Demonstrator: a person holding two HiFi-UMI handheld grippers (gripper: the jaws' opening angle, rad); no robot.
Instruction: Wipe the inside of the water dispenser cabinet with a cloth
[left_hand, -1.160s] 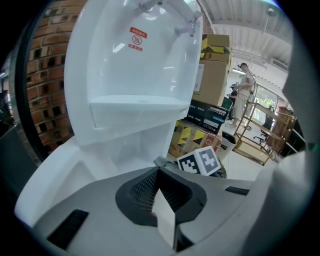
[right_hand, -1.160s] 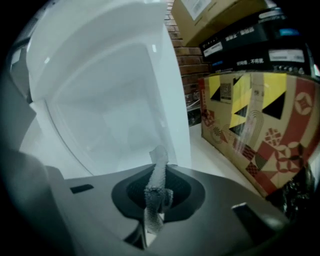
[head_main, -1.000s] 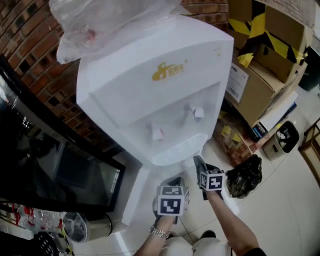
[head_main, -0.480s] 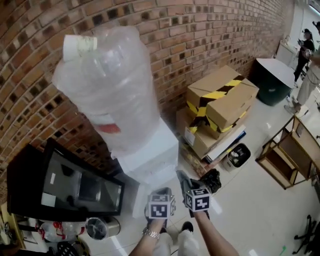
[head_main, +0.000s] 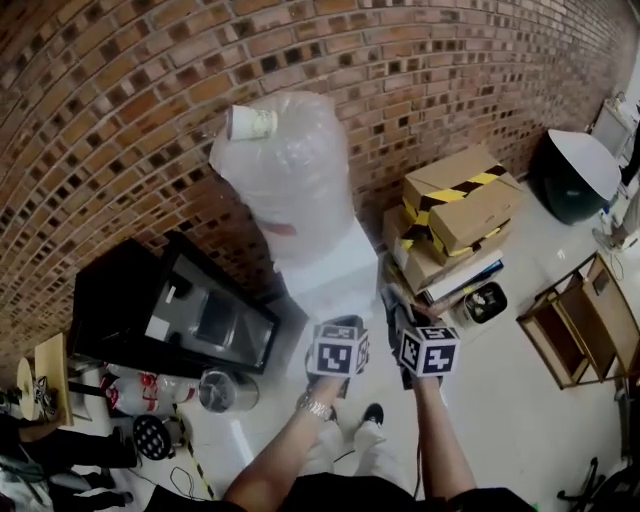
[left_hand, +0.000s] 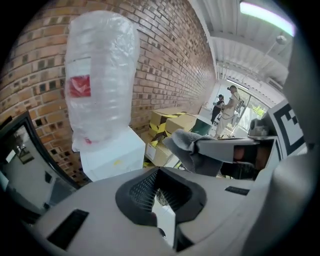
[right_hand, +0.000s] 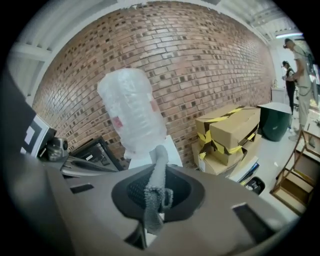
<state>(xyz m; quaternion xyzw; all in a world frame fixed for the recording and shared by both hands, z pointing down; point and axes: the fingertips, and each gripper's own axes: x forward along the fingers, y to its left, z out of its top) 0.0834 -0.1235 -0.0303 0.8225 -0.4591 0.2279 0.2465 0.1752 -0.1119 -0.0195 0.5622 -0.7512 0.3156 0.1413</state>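
Both tools have pulled back from the water dispenser (head_main: 335, 262); it now stands apart from them against the brick wall (head_main: 150, 80), with the plastic-wrapped bottle (head_main: 290, 170) on top. The right tool (right_hand: 152, 207) pinches the grey cloth (right_hand: 158, 175), a strip sticking up past the jaws. The left tool (left_hand: 161, 200) is pressed together, empty. Cardboard boxes (head_main: 460, 205) sit right of the dispenser.

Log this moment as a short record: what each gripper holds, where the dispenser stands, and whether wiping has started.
left gripper: jaws shut, empty
right gripper: shut on grey cloth
water dispenser: white, against brick wall, ahead of both grippers
bottle: plastic-wrapped, atop dispenser
cabinet interior: not in view
wiping: not started; cloth appears clear of dispenser
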